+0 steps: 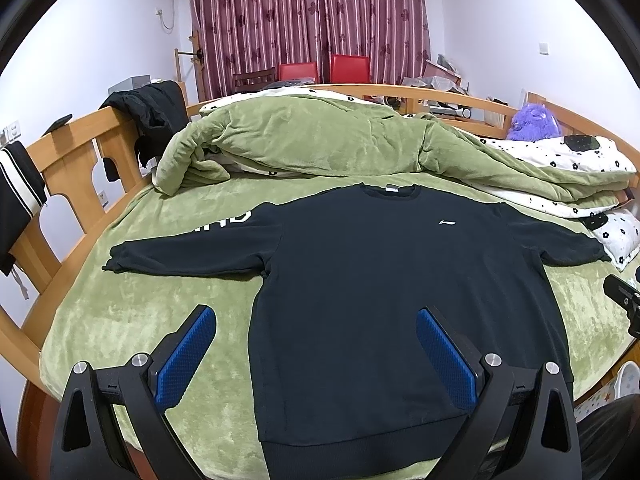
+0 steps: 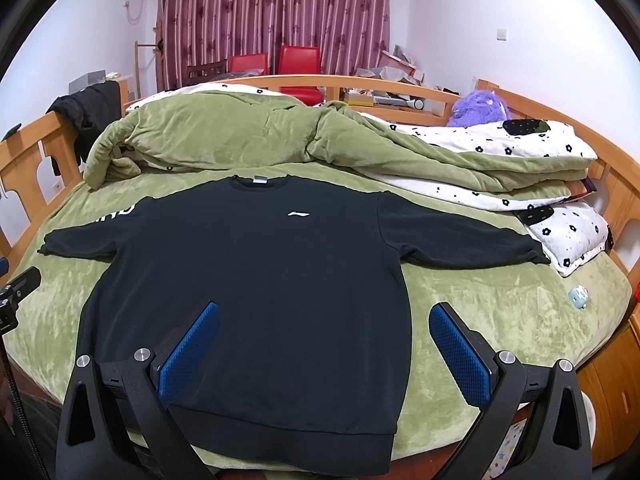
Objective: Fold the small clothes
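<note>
A black long-sleeved sweatshirt [image 1: 360,280] [image 2: 248,272] lies flat and face up on the green bed cover, both sleeves spread out, a small white logo on the chest. My left gripper [image 1: 316,320] hovers open above the sweatshirt's lower left part, its blue pads [image 1: 188,360] wide apart and holding nothing. My right gripper [image 2: 324,316] is open too, above the lower right hem, one blue pad [image 2: 188,352] over the cloth and the other over the cover. Part of the right gripper [image 1: 624,304] shows at the edge of the left wrist view.
A bunched green quilt [image 1: 304,140] and a white flowered pillow [image 2: 568,236] lie behind the sweatshirt. The wooden bed frame [image 1: 76,152] rings the mattress, with dark clothes hung on it. A purple plush toy [image 2: 476,108] and a small pale object [image 2: 578,296] sit at right.
</note>
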{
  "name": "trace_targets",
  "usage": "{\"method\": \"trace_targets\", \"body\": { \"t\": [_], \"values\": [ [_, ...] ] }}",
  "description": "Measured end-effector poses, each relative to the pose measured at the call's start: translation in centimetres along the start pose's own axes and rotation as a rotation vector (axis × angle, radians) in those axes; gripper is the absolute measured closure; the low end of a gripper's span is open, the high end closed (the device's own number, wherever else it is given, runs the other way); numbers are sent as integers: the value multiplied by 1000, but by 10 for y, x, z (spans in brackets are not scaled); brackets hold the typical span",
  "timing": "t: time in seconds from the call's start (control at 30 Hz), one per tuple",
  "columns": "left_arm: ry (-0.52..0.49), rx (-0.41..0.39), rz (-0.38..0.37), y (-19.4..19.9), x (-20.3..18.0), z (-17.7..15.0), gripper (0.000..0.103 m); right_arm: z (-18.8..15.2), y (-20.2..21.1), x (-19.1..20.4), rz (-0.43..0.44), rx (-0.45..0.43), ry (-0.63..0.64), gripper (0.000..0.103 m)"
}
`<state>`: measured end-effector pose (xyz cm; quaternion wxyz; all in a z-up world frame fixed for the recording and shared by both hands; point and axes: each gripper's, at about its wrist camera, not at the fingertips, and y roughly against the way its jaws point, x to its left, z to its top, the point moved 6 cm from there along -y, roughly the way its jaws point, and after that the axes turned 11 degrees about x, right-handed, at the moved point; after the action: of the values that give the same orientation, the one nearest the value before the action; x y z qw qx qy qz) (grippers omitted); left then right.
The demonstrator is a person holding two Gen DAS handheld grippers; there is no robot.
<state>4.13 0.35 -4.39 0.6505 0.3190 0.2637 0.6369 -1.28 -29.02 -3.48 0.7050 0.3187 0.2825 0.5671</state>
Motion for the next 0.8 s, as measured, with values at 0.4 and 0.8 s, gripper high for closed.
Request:
{"method": "trace_targets", "body": {
  "t": [0.4,0.8],
  "values": [
    [2,-29,46,9,0,2,2,0,10,-2,3,-35,1,1],
    [-22,-107,49,39,-6,-5,2,-7,29,-6,31,-75,15,1]
  ]
}}
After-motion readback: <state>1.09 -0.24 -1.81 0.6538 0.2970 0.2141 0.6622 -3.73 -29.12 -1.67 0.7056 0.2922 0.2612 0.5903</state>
